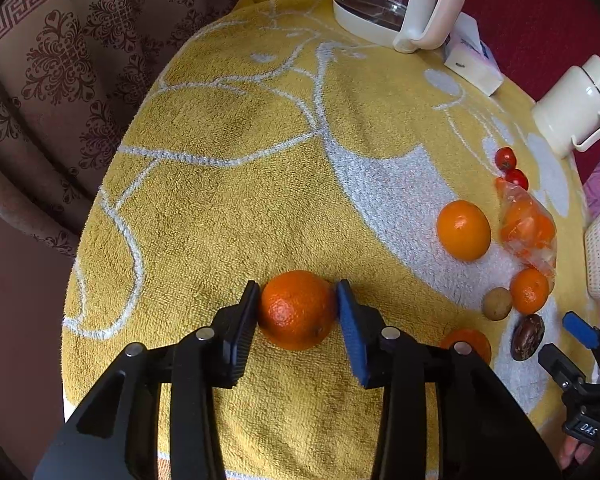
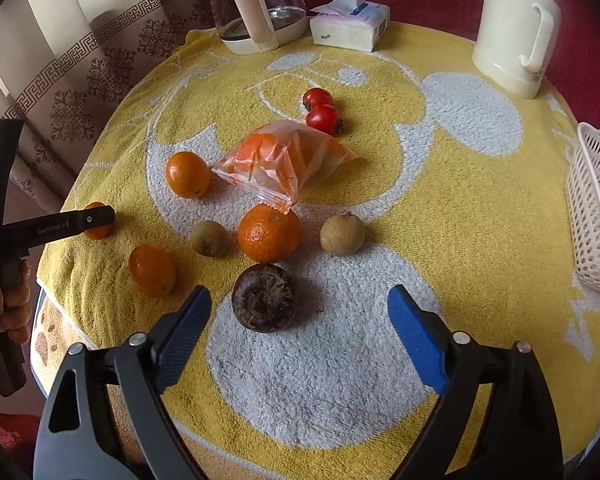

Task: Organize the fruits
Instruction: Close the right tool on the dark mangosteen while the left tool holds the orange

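My left gripper (image 1: 297, 307) pinches the orange (image 1: 298, 312); my right gripper (image 2: 300, 332) gapes around the dark fruit (image 2: 265, 298); both could roll away.

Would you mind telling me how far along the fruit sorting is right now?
Nothing looks sorted yet; the visible part of the white basket shows no fruit. In hand: the left tool is clamped on an orange; the right tool stands open around the dark fruit. Left: the other oranges, tomatoes and brown fruits.
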{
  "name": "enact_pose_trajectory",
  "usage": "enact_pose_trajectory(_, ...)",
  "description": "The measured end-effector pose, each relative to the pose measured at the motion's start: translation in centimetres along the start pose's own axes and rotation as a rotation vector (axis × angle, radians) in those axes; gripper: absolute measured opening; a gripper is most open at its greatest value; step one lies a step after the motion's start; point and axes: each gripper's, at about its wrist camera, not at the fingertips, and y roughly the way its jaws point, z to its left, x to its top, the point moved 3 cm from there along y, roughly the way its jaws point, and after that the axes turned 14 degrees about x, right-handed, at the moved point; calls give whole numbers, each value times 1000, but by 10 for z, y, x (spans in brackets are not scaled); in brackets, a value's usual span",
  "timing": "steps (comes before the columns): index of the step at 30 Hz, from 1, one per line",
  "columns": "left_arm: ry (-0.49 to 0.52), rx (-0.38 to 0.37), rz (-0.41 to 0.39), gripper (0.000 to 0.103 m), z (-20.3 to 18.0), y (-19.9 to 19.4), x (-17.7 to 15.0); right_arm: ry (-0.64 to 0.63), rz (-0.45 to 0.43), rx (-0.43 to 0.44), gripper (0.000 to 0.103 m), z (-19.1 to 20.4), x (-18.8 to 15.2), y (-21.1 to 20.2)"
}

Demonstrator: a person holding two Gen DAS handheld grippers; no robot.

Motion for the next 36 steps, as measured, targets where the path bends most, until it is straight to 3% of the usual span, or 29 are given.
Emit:
enact_pose_trajectory(10,-10,-27,-7,41,2,2,-1,-20,60,19,58,4,1,24)
enact_pose_trajectory(13,-11,-39,-6,44,3,4,-3,-34,63,18,56,6,1,25)
enact_pose_trajectory(17,24,-60,-24,61,-4,3,-5,-48,66,13,55,7,0,25)
enact_pose_trajectory(20,44,-50,-31,64,-8,3,-6,-45,66,18,55,7,0,25)
enact_pose_trajectory(26,27,-85,7,80,-9,5,-6,-43,66,20,55,6,1,25)
enact_pose_trajectory(36,20,29,21,80,-20,8,-5,-43,66,19,55,6,1,25)
